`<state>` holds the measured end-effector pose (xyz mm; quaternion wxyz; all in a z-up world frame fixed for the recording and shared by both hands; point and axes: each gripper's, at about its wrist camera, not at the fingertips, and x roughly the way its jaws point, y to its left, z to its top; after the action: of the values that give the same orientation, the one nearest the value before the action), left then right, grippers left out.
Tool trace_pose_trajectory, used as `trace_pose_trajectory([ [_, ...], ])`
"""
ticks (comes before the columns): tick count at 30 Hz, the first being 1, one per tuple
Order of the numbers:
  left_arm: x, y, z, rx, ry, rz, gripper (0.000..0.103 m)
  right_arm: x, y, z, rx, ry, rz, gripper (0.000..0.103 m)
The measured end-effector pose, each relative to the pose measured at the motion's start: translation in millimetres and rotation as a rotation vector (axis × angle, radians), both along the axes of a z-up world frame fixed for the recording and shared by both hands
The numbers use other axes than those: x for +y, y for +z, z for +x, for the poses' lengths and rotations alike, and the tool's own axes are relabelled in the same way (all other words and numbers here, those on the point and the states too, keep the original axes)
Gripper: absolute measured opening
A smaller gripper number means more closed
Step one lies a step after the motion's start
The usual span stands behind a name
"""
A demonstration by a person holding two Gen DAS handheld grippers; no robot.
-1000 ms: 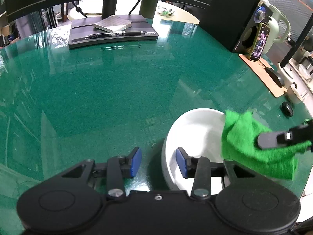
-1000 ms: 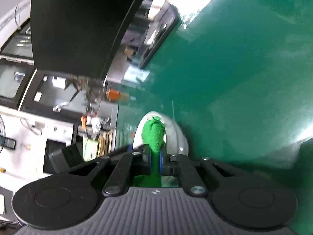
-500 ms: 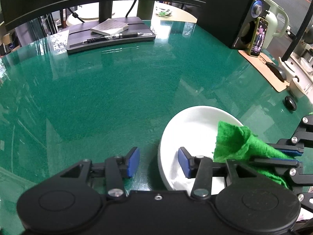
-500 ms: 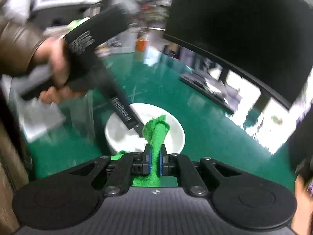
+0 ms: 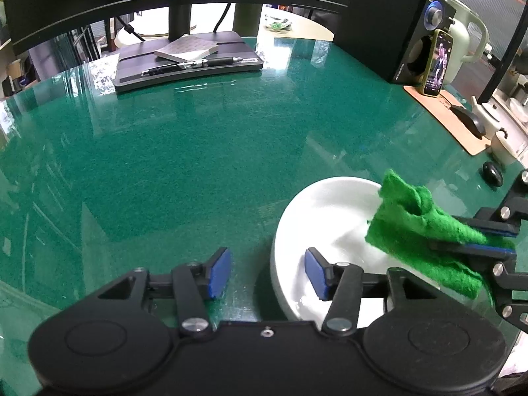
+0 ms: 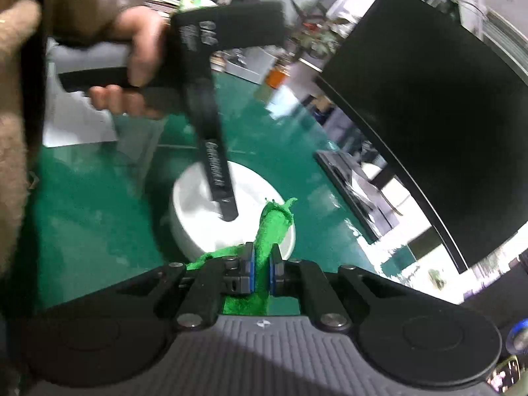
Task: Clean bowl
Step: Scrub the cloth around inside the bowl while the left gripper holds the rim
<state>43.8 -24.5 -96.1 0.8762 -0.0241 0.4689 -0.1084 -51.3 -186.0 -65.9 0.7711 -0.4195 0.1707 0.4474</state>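
cloth [image 6: 274,227] sits pinched tight in the right gripper [image 6: 260,272] for wiping, while the left gripper [image 5: 265,272], jaws just widening, straddles the bowl [image 5: 326,208] rim ungripped, likely to steady it.

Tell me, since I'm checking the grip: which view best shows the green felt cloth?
The left wrist view: the green felt cloth shows side-on, clamped by the right gripper. The right wrist view shows it only edge-on between the pads.
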Motion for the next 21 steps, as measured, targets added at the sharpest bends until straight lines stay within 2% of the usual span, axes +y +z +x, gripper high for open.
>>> trace_pose_trajectory([
  [6, -1.3, -0.1, -0.3, 0.002, 0.001, 0.002, 0.052, -3.3, -0.9, -9.5, 0.055, 0.05, 0.029, 0.007],
  [10, -2.6, -0.1, -0.9, 0.003, -0.004, 0.001, 0.051, -12.0, -7.7, 2.0, -0.057, 0.029, -0.023, 0.007],
  [13, -3.0, -0.2, -1.3, 0.004, 0.0, 0.0, 0.051, -6.3, -9.6, 2.8, -0.063, 0.013, -0.027, 0.007],
  [18, -4.1, -0.3, -2.3, 0.006, -0.001, 0.005, 0.053, 0.1, -9.8, -13.4, 0.001, 0.135, -0.022, 0.005],
  [21, -4.4, -0.3, -2.9, 0.009, 0.0, 0.006, 0.053, -7.9, -15.5, -5.6, -0.07, 0.155, -0.076, 0.006],
])
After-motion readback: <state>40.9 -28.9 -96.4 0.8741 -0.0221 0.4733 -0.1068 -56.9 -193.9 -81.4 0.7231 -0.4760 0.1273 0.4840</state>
